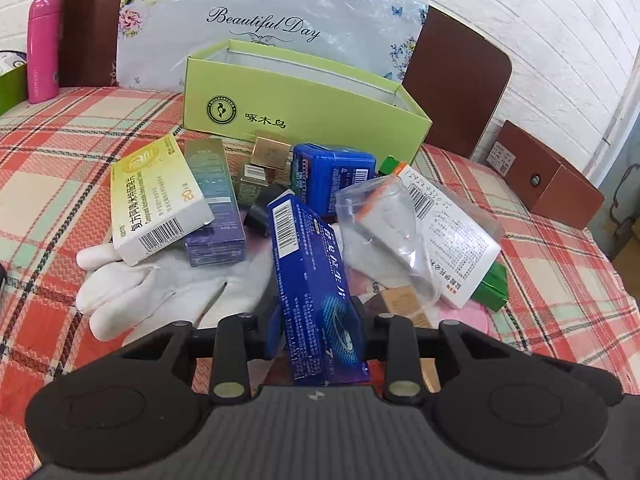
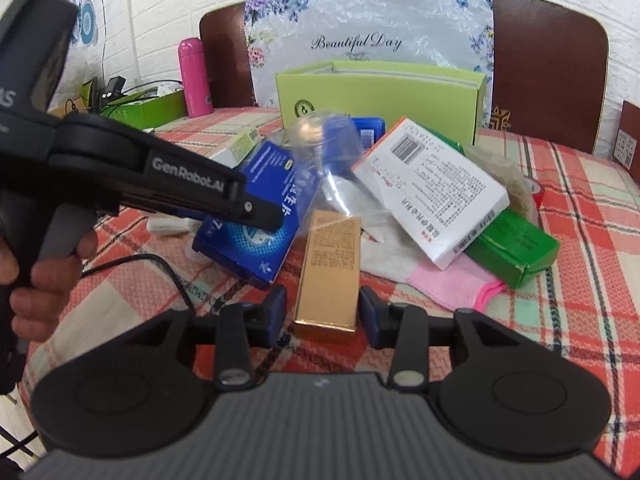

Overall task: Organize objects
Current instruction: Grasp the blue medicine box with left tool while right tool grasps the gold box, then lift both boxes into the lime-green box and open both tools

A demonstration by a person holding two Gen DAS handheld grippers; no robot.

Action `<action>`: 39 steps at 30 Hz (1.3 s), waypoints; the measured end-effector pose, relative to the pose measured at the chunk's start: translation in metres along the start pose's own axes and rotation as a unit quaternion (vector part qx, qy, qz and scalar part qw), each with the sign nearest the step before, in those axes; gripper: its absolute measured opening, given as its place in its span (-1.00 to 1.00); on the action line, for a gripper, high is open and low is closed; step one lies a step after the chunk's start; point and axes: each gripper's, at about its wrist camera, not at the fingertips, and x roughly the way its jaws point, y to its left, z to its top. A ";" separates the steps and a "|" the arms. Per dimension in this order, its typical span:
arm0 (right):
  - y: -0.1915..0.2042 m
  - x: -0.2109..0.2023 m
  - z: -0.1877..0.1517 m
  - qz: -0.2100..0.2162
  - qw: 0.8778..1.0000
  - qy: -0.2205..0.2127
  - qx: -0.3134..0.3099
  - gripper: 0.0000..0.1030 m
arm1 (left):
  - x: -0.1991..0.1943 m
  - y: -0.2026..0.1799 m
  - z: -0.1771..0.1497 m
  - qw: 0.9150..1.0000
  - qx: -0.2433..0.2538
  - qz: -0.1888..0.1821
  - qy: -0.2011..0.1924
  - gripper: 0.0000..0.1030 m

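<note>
My left gripper (image 1: 318, 326) is shut on a dark blue medicine box (image 1: 312, 280), which stands on edge and tilts up out of the pile. From the right wrist view the left gripper (image 2: 260, 216) reaches in from the left, clamped on that same blue box (image 2: 256, 216). My right gripper (image 2: 325, 312) is shut on the near end of a long gold box (image 2: 328, 272), whose far end lies towards the pile. An open lime-green carton (image 1: 304, 96) stands behind the heap.
The heap on the plaid cloth holds a yellow-white box (image 1: 160, 196), a purple box (image 1: 216, 208), a blue pack (image 1: 332, 176), a clear bag (image 1: 392, 224), a white box (image 2: 432, 192), a green box (image 2: 516, 248), a white glove (image 1: 152, 296) and a pink cloth (image 2: 452, 284). A pink flask (image 1: 42, 48) stands far left and a brown box (image 1: 548, 176) far right.
</note>
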 end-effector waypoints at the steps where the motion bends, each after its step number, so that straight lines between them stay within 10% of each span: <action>1: -0.001 -0.003 -0.001 0.003 1.000 -0.002 0.003 -0.37 | -0.003 0.001 0.000 1.000 0.002 -0.006 -0.001 -0.60; 21: -0.019 -0.055 0.065 -0.033 0.991 -0.128 -0.014 -0.40 | -0.046 -0.012 0.068 0.993 0.034 -0.004 -0.109 -0.67; 39: -0.087 0.085 0.173 -0.074 0.982 -0.169 0.051 -0.40 | 0.058 -0.002 0.192 0.985 -0.028 0.008 -0.170 -0.67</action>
